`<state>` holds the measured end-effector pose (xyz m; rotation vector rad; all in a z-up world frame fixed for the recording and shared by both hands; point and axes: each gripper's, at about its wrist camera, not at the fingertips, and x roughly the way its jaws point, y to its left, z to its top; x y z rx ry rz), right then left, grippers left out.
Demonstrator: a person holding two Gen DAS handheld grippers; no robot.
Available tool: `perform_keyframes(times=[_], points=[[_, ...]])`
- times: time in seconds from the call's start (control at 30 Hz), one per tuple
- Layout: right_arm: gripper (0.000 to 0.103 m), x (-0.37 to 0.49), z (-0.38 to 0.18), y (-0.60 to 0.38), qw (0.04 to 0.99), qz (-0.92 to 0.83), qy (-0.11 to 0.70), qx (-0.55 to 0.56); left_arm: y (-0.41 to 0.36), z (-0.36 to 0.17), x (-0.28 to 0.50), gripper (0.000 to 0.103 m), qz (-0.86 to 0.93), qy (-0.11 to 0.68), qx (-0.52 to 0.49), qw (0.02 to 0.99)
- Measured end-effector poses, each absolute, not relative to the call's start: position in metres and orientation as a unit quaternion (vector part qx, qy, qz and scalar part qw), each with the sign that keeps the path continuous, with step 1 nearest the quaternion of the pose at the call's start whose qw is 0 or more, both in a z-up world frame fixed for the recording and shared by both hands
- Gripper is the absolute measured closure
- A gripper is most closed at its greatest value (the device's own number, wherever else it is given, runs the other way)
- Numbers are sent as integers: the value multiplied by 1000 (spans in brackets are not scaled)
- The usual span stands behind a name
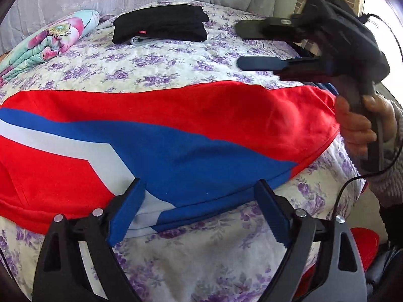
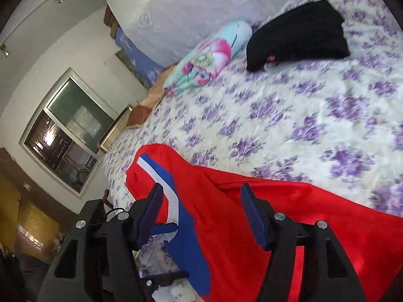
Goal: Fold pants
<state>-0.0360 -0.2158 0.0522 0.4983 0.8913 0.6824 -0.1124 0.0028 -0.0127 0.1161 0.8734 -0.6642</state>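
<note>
Spread across the flowered bed (image 1: pixel 176 55), the red pants (image 1: pixel 176 115) are lying at frame centre, folded black clothes (image 1: pixel 161 26) at the top. Nothing is being gripped: the left claw (image 1: pixel 199 211) is being held wide over the hem, the right claw (image 1: pixel 239 45) parted at upper right.

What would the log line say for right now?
pants: flat on bed | left gripper: open, empty | right gripper: open, empty
</note>
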Motion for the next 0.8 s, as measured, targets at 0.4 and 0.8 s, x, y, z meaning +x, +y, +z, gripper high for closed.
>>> perform_keyframes(times=[0.4,0.8], points=[[38,24,11,-169,723,311,570,236,-5,-20,-114,5,-328,406,74,850],[30,42,11,-130,684,397,535,296,-7,-21,-115,5,-326,406,79,850]])
